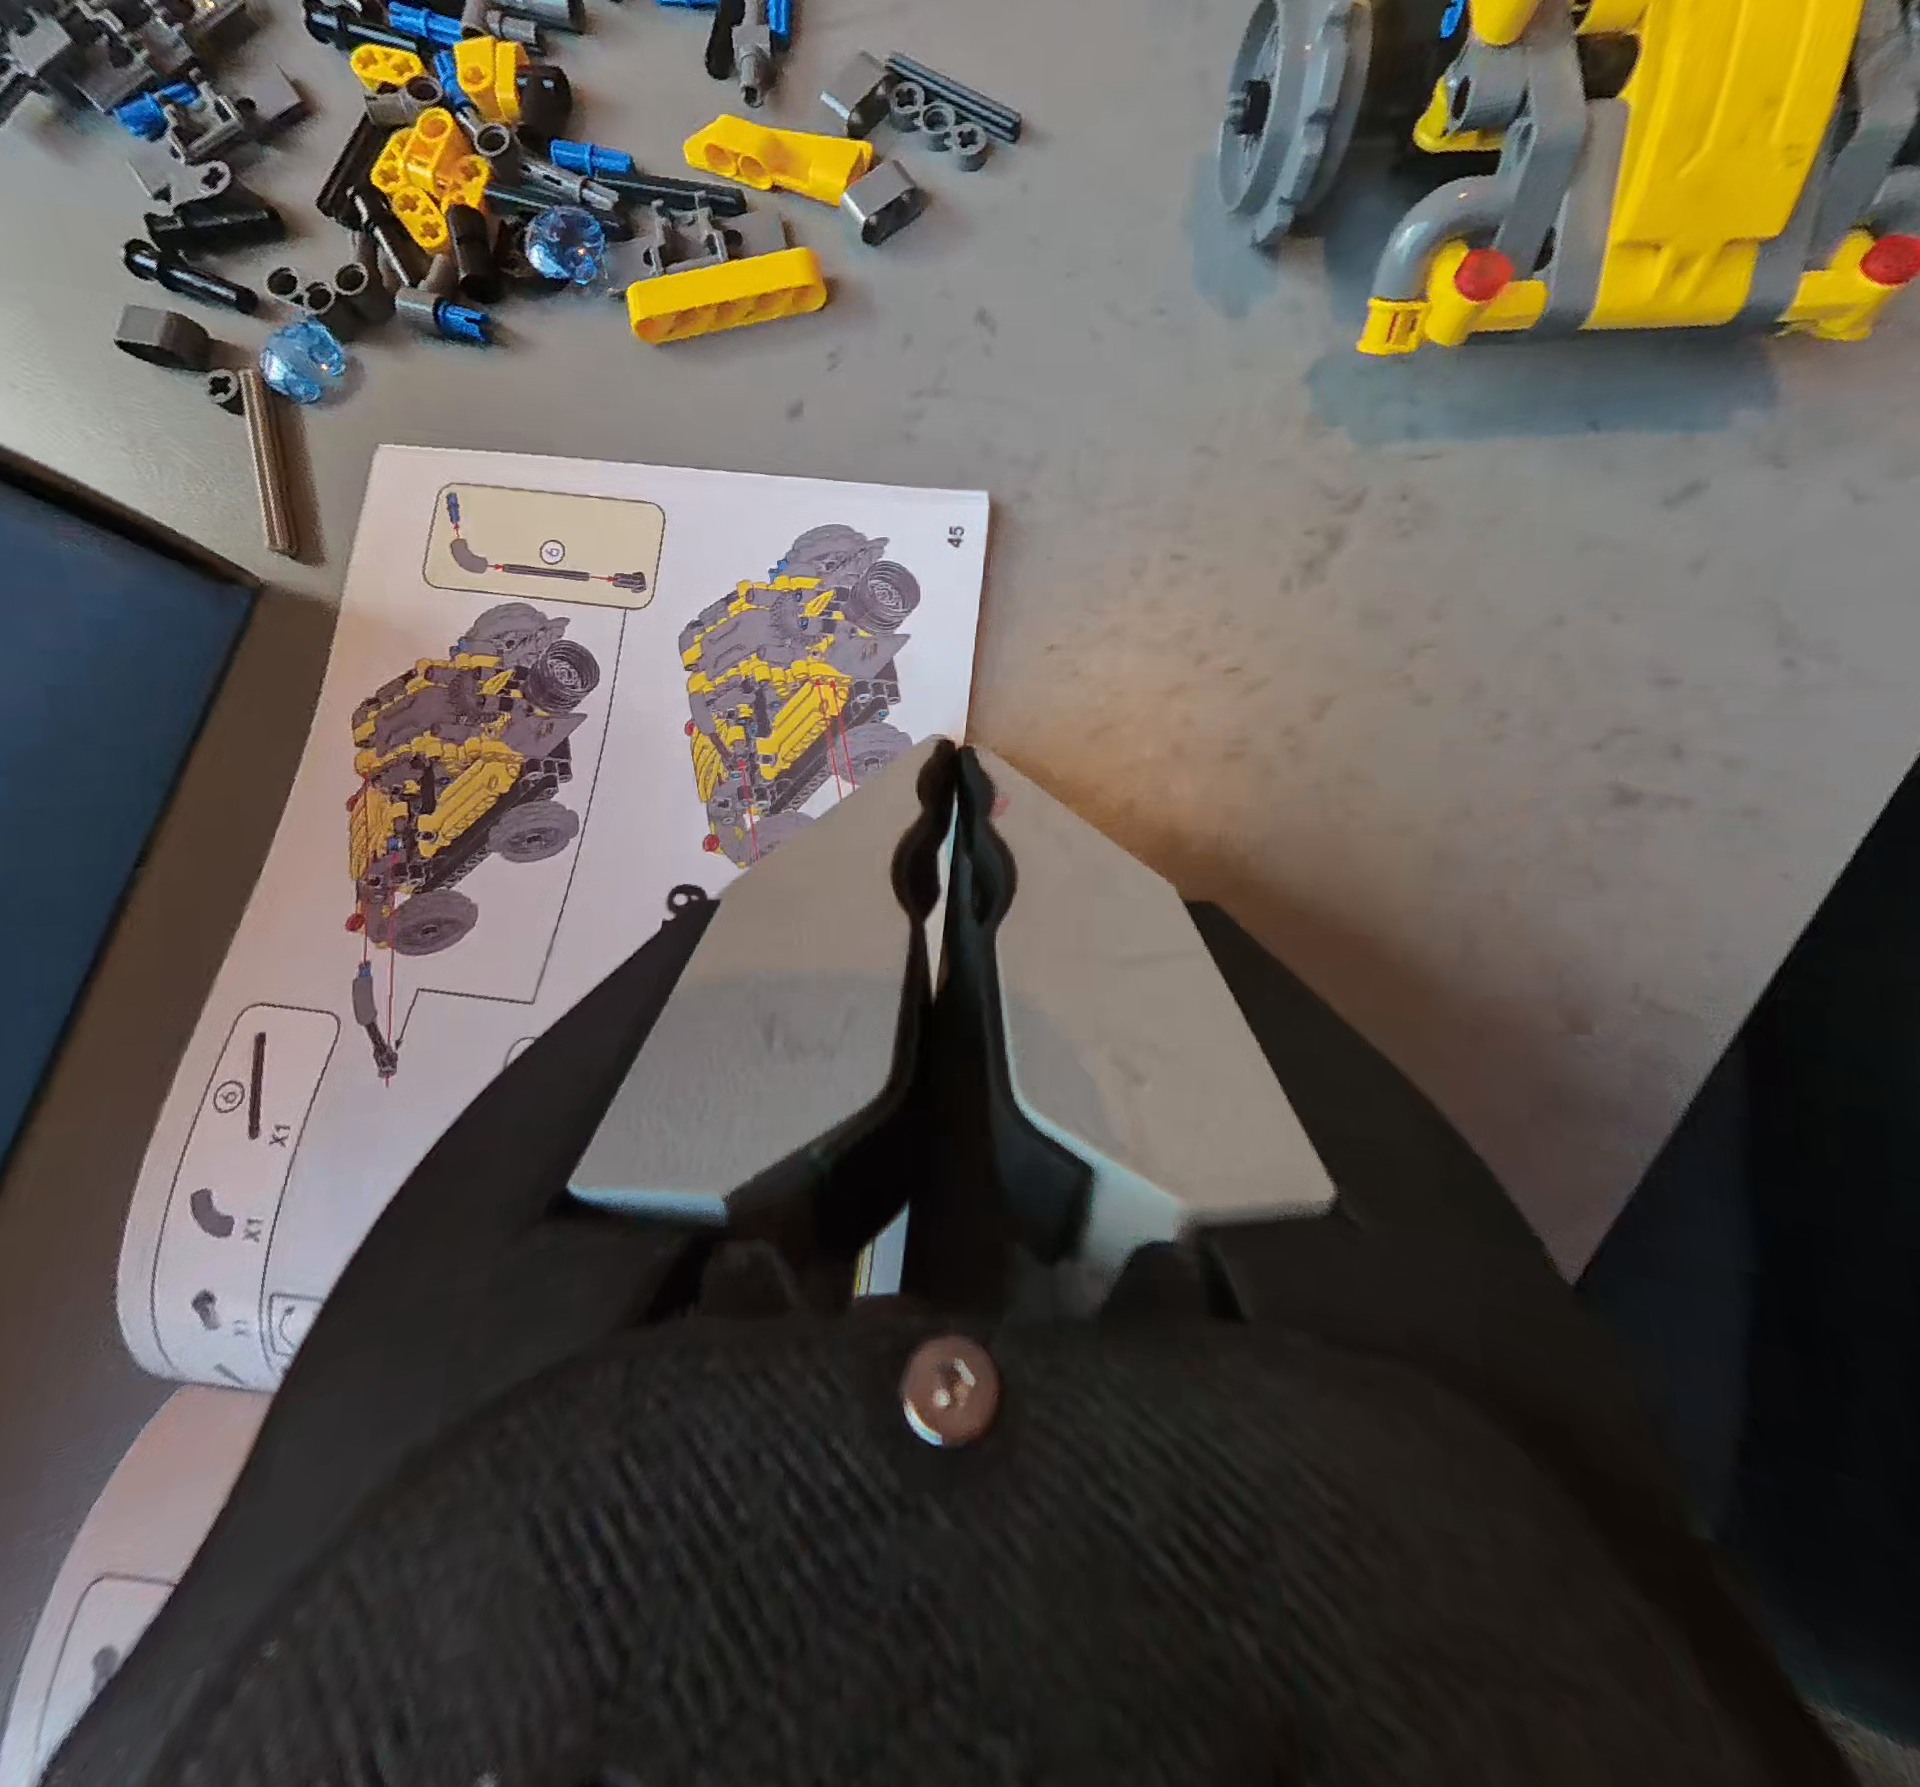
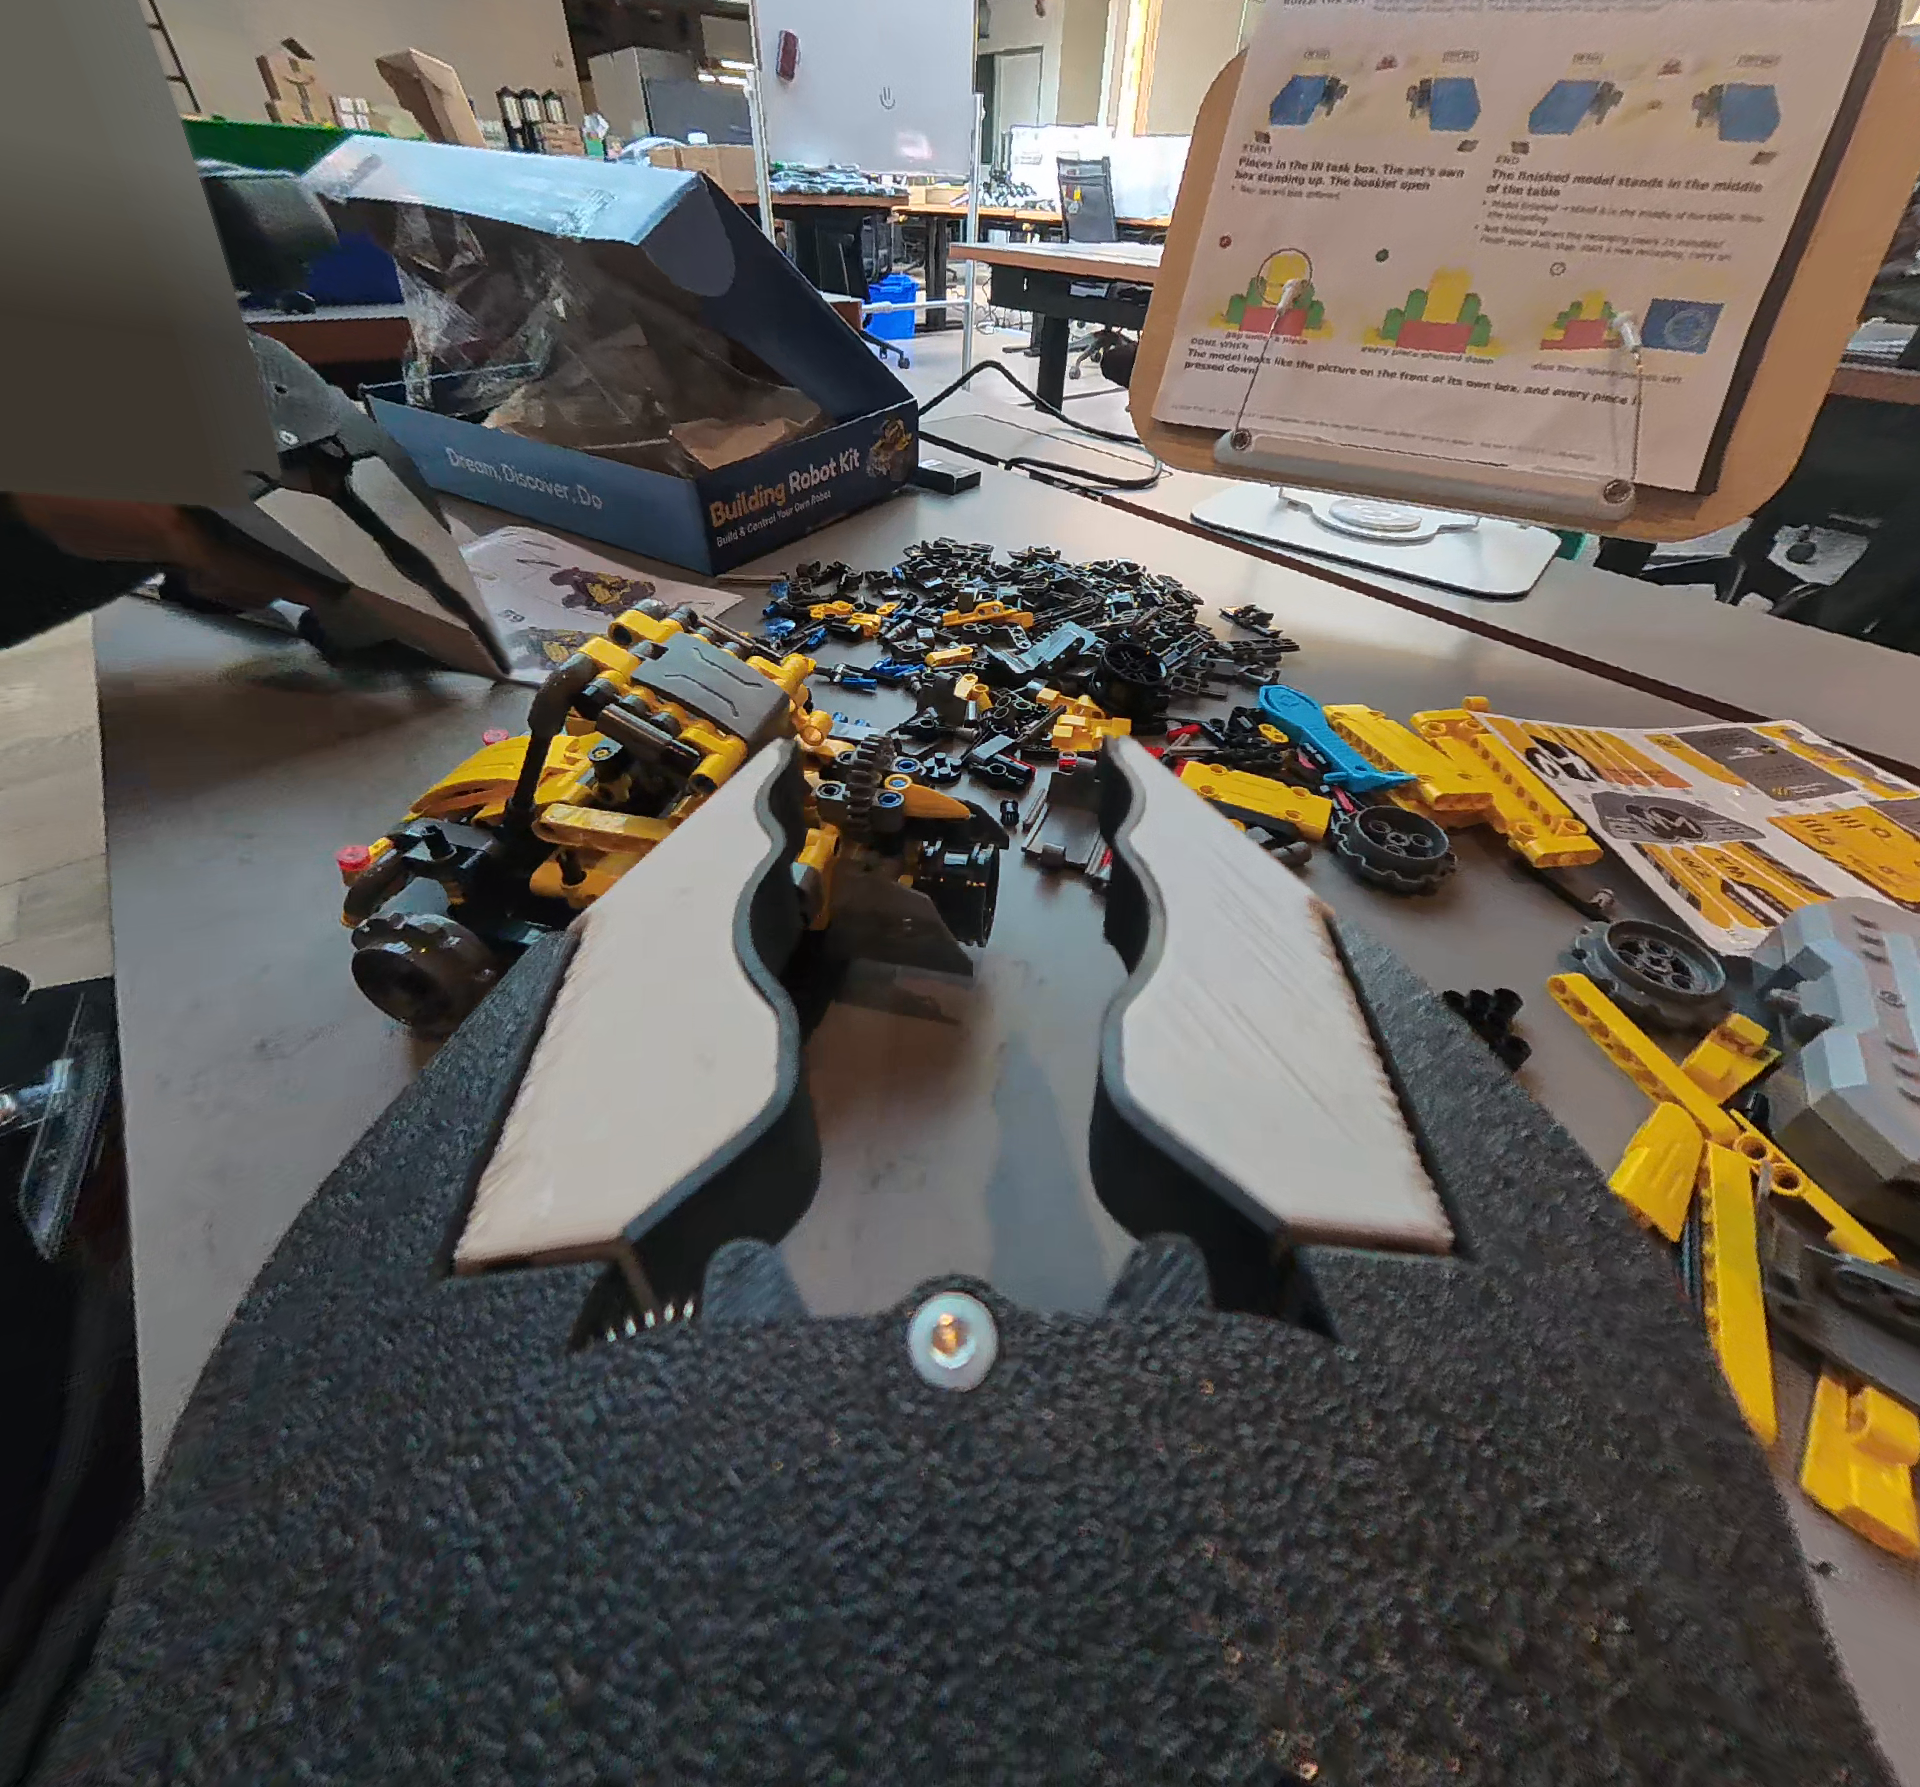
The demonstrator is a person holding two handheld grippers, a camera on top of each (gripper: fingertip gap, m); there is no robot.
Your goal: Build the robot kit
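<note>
My left gripper (image 1: 951,763) is shut, with its tips down at the right edge of an open instruction booklet (image 1: 623,698) on the grey table (image 1: 1351,646). I cannot tell whether a page is pinched. It also shows in the right wrist view (image 2: 497,667), low over the booklet (image 2: 561,584). A partly built yellow and grey vehicle model (image 1: 1662,127) stands to its far right. My right gripper (image 2: 951,761) is open and empty, just above the table. It points at the front of the model (image 2: 644,771) and at a heap of loose pieces (image 2: 1039,625).
An open dark blue kit box (image 2: 644,480) stands behind the booklet. A clipboard stand with a printed sheet (image 2: 1507,179) is at the back right. A sticker sheet (image 2: 1714,802), yellow beams, a blue tool (image 2: 1320,729), wheels (image 2: 1652,968) and a grey block (image 2: 1849,1010) lie right. The left gripper's tips are roughly 30 cm from the right gripper's.
</note>
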